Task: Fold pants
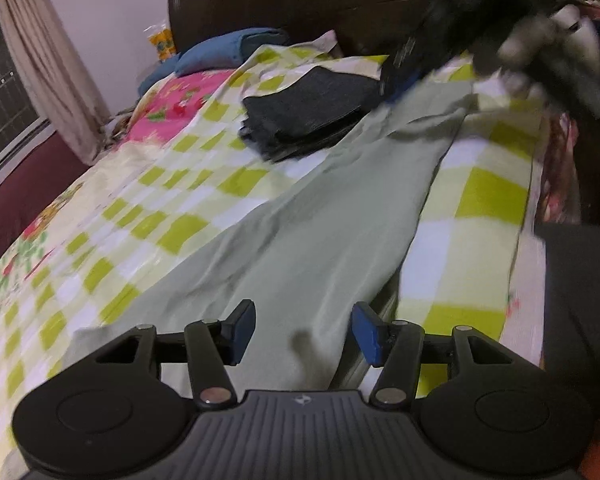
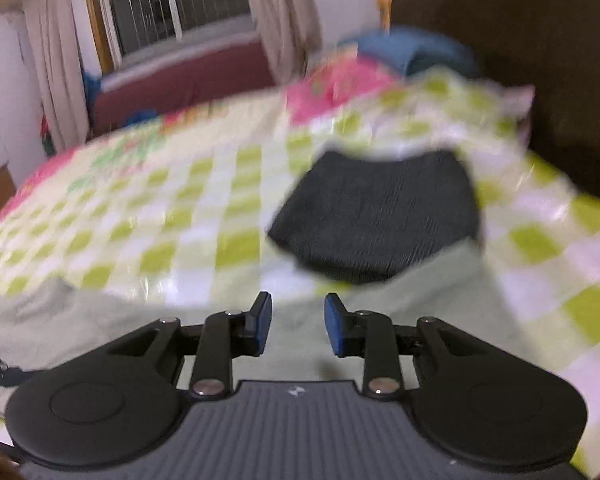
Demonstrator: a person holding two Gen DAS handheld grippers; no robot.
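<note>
Pants, pale green, lie stretched out flat on the bed, and I take them as my landmark. Through the left wrist camera I see them run from just under my left claw away toward the far end, where a blurred view of the right claw hangs over their far edge. My left claw is released: its two blue pads stand well apart above the cloth, with nothing pinched between them. Just beside the pants, on their left, sits a folded dark pile on the checked green and white bedspread. Farther beyond the pants I see a blue pillow against the dark headboard, and well off to the left a curtain by the window.

Through the right wrist camera, which is blurred, the pants lie under and around my right claw. That claw is released too: its pads stand apart with a clear gap and no cloth caught between them. The dark pile sits just beyond the pants, touching their far edge. Well beyond them are the curtain and a maroon bench under the window.
</note>
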